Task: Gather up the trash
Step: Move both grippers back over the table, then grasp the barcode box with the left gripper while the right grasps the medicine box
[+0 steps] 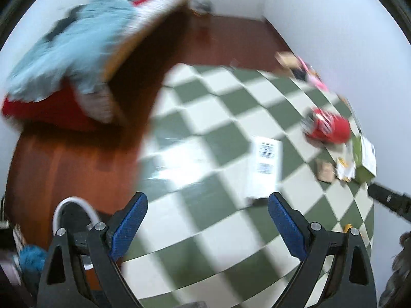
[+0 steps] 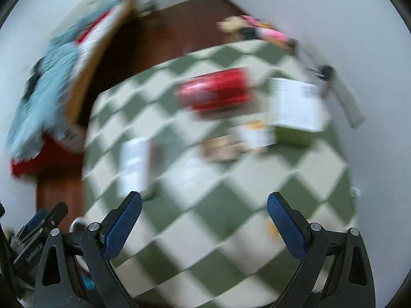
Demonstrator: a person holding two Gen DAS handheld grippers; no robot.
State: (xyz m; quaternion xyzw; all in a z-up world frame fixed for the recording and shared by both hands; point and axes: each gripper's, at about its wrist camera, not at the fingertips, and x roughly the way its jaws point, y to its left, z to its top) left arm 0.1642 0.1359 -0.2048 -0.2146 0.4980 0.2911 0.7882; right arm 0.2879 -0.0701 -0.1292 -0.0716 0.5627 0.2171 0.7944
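Note:
Both views are motion-blurred. Trash lies on a green-and-white checkered mat [image 1: 205, 138]. A red can [image 1: 328, 125] lies at the right, and also shows in the right wrist view [image 2: 215, 92]. A white barcode paper [image 1: 264, 169] lies just ahead of my left gripper [image 1: 207, 224], which is open and empty. A green box with a white label [image 1: 364, 159] [image 2: 295, 110], a small brown wrapper [image 1: 325, 170] [image 2: 221, 146] and a white wrapper [image 2: 257, 134] sit near the wall. My right gripper [image 2: 204, 224] is open and empty above the mat.
A bed with a light blue blanket [image 1: 69, 48] and red cover stands at the left on a brown wooden floor [image 1: 64, 164]. Pink and tan items [image 1: 303, 69] lie by the white wall. The other gripper [image 2: 38, 225] shows at lower left in the right wrist view.

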